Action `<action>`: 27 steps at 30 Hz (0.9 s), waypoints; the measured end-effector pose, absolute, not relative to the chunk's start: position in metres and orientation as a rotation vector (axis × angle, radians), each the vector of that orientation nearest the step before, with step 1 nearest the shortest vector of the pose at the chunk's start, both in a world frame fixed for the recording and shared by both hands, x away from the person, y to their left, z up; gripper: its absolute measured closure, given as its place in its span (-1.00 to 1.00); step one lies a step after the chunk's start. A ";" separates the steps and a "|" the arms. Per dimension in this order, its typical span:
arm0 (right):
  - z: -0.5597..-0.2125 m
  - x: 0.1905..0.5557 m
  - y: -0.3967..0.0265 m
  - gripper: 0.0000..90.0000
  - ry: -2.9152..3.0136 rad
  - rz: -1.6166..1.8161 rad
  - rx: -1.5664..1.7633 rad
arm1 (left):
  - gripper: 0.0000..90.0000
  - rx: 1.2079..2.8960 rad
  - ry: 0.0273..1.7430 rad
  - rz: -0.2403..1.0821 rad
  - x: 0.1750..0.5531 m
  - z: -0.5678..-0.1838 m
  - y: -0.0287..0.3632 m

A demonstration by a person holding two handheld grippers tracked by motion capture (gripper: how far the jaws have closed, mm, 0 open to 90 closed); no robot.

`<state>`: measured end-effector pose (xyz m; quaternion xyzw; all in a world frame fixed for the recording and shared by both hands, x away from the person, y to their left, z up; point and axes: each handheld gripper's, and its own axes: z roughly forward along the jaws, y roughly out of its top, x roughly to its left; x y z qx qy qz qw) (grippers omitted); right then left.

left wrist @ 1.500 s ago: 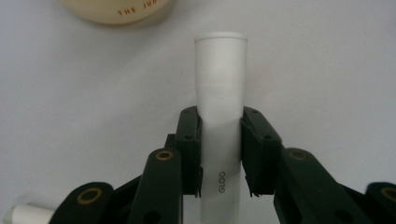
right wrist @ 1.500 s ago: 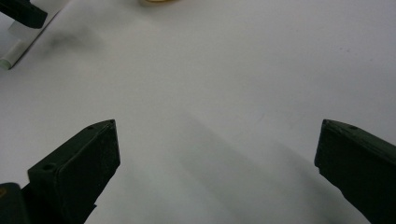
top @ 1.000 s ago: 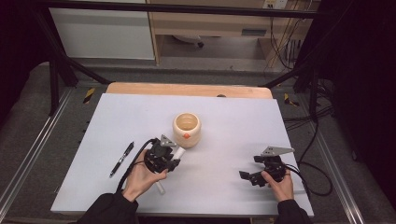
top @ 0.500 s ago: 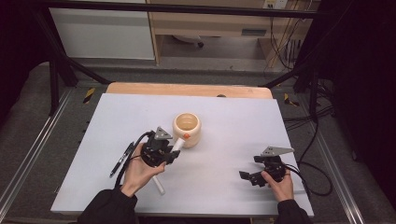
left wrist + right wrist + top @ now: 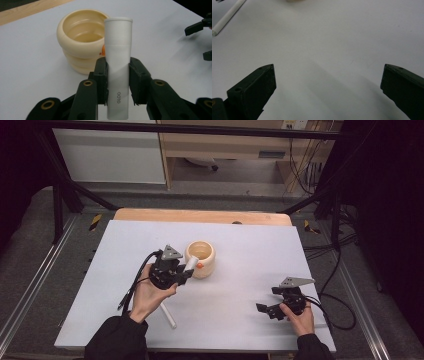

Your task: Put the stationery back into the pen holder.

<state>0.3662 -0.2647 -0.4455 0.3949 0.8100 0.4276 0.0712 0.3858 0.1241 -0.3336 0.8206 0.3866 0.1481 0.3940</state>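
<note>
Still, with the left gripper clamped low on the white tube mid-frame beside the cream cup, and the right gripper held wide open, the cup could be tipped if the rim is clipped.

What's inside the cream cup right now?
The cream cup looks empty where its inner wall and bottom show. The white tube, clamped in the left tongs, covers the cup's right side.
</note>
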 end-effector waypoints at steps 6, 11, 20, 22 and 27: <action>-0.445 0.366 -0.265 -0.98 2.436 1.284 1.185 | 0.55 2.060 0.973 0.396 0.393 -0.324 0.120; -0.445 0.366 -0.265 -0.98 2.436 1.285 1.185 | 0.55 2.034 0.966 0.406 0.400 -0.318 0.116; -0.445 0.366 -0.265 -0.98 2.436 1.285 1.186 | 0.55 1.998 0.957 0.414 0.412 -0.313 0.108; -0.445 0.366 -0.265 -0.98 2.436 1.285 1.187 | 0.55 1.994 0.954 0.423 0.415 -0.313 0.106; -0.445 0.366 -0.265 -0.99 2.436 1.286 1.187 | 0.55 1.991 0.952 0.428 0.425 -0.313 0.103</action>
